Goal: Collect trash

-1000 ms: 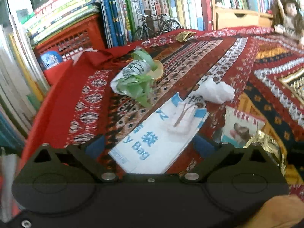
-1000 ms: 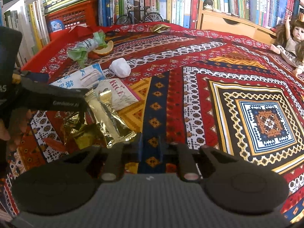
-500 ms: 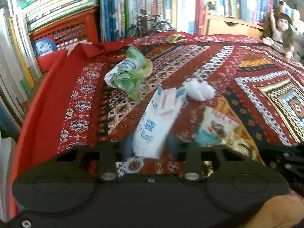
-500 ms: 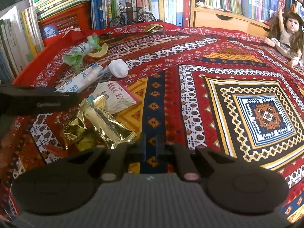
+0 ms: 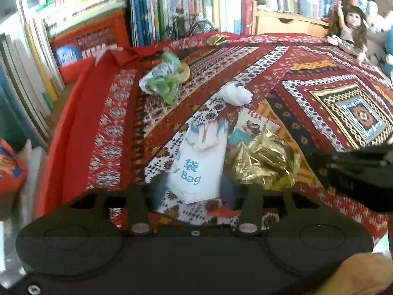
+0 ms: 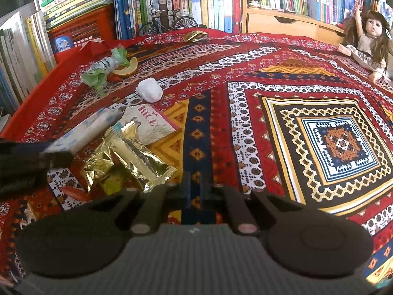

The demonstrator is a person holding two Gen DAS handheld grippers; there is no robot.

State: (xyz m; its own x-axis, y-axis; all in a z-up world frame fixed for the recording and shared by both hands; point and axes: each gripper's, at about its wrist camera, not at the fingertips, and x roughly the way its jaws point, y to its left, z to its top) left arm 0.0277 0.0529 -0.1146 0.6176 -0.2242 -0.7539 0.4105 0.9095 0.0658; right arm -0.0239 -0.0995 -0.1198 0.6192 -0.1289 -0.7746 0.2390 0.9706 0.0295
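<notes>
A white paper bag [image 5: 199, 162] with blue "Bag" print sits pinched between the fingers of my left gripper [image 5: 194, 189], which is shut on its near end. In the right wrist view the bag [image 6: 91, 127] slants up from the cloth toward the left gripper's black body [image 6: 24, 162]. Crumpled gold wrappers [image 6: 137, 157] lie right beside it, over a "RICE" packet [image 6: 149, 120]. Farther back lie a white tissue wad [image 6: 149, 89] and a green-and-white wrapper [image 6: 100, 70]. My right gripper [image 6: 194, 186] is shut on nothing, low over the cloth to the right of the gold wrappers.
A patterned red tablecloth [image 6: 245, 98] covers the table. A small gold wrapper [image 6: 195, 35] lies at the far edge near a toy bicycle [image 6: 169, 22]. Books, a red basket [image 6: 81, 29] and a wooden box [image 6: 282, 24] line the back; a doll [image 6: 368, 39] sits far right.
My left gripper went from wide open around the flat white bag to shut on it; the bag folded narrower and came toward the near edge. The right gripper stayed shut and barely moved.
</notes>
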